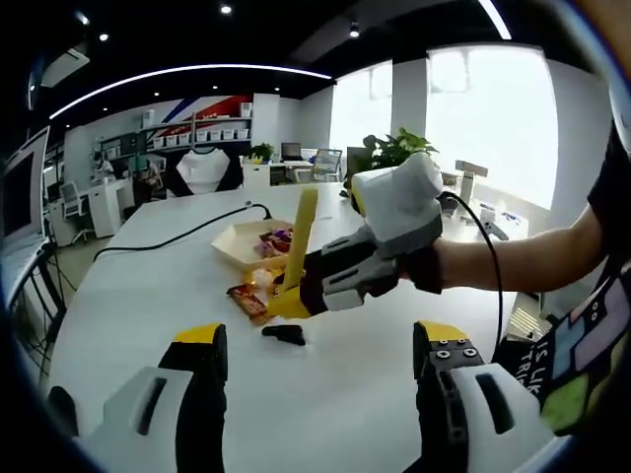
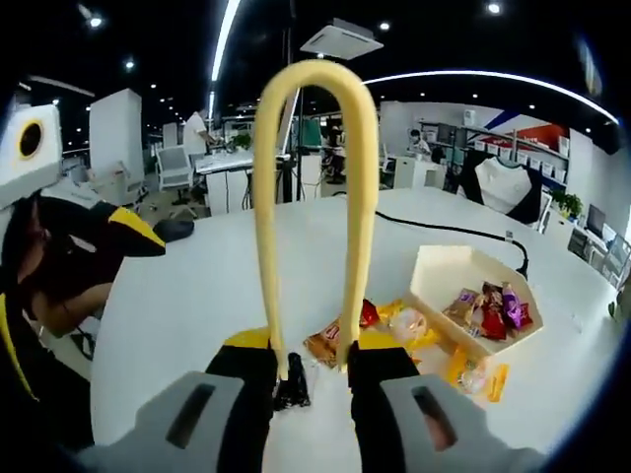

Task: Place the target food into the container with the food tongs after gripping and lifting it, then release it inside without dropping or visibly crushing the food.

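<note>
Clamped between my right gripper (image 2: 315, 379) jaws, the yellow food tongs (image 2: 314, 197) stand over wrapped snacks (image 2: 330, 343) near the table's (image 2: 177, 296) middle, beside the container (image 2: 449, 281). My left gripper (image 1: 320, 370) hangs spread and empty. I judge a gentle squeeze on one snack best before lifting.

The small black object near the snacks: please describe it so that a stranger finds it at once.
On the white round table, find the cream container of wrapped snacks. Nearer than the loose snacks beside it lies a small black object, alone on bare tabletop. It is the one dark, unwrapped thing among bright wrappers.

One tongs (image 2: 315, 197), one container (image 2: 473, 286), two grippers (image 1: 325, 384) (image 2: 314, 379).
</note>
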Action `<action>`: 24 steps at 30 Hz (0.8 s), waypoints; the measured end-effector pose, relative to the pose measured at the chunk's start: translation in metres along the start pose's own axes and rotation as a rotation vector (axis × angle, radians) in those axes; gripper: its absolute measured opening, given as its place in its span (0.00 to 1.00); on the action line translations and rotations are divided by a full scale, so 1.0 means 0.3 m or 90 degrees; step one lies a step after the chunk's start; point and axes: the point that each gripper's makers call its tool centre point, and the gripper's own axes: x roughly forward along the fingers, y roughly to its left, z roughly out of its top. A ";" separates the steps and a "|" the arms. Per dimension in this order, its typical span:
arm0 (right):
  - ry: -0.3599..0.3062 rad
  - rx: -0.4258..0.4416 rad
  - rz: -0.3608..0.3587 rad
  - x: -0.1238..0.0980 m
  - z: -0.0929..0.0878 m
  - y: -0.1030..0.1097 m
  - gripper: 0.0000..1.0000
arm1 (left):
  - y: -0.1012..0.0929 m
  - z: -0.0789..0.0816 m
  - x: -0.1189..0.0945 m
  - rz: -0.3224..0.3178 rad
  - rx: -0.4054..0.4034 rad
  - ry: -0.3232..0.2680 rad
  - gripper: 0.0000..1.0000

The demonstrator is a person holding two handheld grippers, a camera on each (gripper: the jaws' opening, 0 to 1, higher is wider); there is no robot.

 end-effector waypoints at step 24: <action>0.032 0.066 0.017 0.031 -0.104 0.039 0.20 | 0.013 -0.009 0.007 0.003 -0.006 0.005 0.81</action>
